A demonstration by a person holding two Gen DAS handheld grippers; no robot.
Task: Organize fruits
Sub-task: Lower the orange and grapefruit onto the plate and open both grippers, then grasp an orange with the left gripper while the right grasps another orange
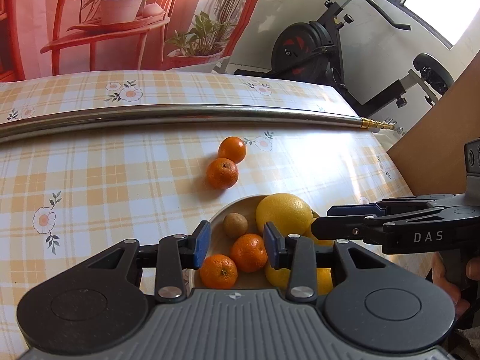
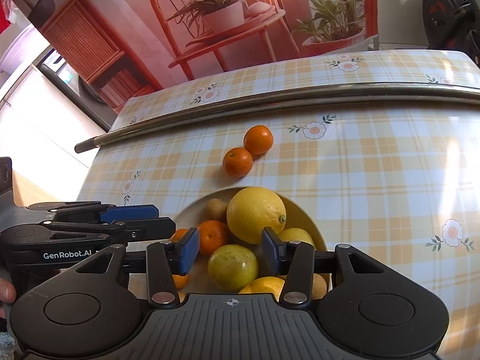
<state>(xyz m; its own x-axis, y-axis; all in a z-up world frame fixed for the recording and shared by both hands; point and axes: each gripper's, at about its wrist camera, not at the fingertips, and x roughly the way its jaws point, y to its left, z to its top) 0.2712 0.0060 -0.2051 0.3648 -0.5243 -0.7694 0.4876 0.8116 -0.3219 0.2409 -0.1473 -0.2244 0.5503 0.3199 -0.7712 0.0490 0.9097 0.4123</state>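
Right wrist view: both grippers, left [image 1: 236,244] and right [image 2: 230,250], hover with jaws part-open and empty over the bowl [image 2: 312,225] of fruit near the surface's near edge; two mandarins [image 2: 238,162] beyond it probably await gathering next.
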